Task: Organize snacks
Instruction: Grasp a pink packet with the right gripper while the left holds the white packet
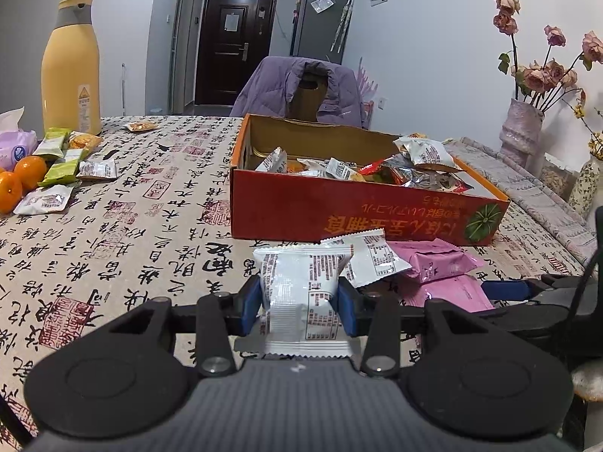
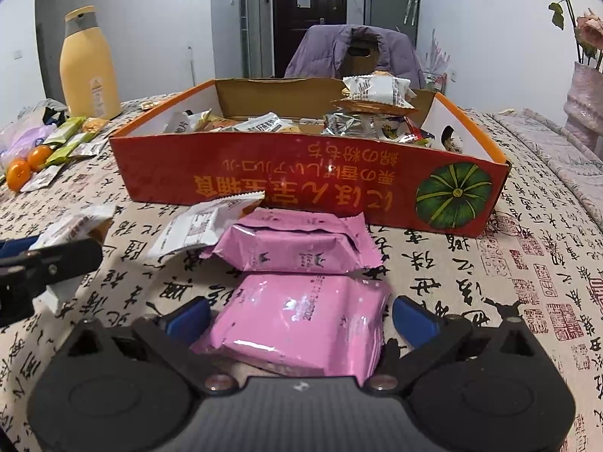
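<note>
A red box point(image 2: 301, 173) on the tabletop point(image 1: 150, 233) already holds many snacks. The left tool point(image 1: 299, 301) grips a white packet point(image 1: 297, 286); the right tool point(image 2: 301, 320) straddles a pink packet point(image 2: 301, 320), pads not touching. More packets point(image 1: 60, 165) lie loose by the oranges.

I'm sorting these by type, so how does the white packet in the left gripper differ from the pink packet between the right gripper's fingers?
The white packet is silvery white with dense black print; the pink packet is plain glossy pink. The left gripper pinches the white packet; the right gripper only straddles the pink packet, pads apart from it. Both are sealed snack packets outside the red box.
</note>
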`<state>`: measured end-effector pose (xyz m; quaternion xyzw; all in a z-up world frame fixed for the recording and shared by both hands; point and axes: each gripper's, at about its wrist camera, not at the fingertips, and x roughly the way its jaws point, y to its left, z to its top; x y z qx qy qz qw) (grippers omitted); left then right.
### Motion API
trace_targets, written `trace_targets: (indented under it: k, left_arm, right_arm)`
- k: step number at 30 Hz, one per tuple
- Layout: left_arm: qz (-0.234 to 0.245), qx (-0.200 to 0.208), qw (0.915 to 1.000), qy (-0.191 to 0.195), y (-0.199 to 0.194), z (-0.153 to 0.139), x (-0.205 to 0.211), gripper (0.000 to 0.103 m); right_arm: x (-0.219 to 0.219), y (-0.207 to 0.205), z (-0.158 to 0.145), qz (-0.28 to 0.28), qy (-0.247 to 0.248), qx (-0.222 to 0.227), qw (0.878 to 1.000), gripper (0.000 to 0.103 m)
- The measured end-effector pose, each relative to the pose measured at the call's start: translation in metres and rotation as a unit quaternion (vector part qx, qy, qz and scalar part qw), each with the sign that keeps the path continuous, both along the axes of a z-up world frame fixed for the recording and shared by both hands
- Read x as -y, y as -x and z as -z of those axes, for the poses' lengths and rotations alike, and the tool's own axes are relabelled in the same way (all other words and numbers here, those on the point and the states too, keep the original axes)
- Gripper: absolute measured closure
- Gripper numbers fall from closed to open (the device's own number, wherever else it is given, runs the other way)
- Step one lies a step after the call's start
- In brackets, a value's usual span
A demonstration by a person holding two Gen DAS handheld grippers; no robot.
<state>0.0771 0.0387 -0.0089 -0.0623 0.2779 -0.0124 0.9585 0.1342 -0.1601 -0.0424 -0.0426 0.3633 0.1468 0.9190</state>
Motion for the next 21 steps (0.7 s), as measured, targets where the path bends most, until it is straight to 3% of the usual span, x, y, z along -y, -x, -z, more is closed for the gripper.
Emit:
trace_targets:
  k: [2, 8, 21]
  left_arm:
    - [0.0, 0.001, 1.0, -0.001, 0.0, 0.0, 0.0, 0.06]
    - [0.001, 0.004, 1.0, -0.001, 0.004, -0.003, 0.0, 0.06]
    - [0.005, 0.02, 0.9998, -0.006, 0.009, -0.014, 0.005, 0.06]
  right_arm:
    - [0.001, 0.005, -0.002, -0.008, -0.002, 0.005, 1.0, 0.02]
    - [0.01, 0.02, -0.007, -0.02, -0.009, 0.016, 1.0, 0.036]
    - [0.039, 0.05, -0.022, -0.022, -0.015, 0.058, 0.998, 0.039]
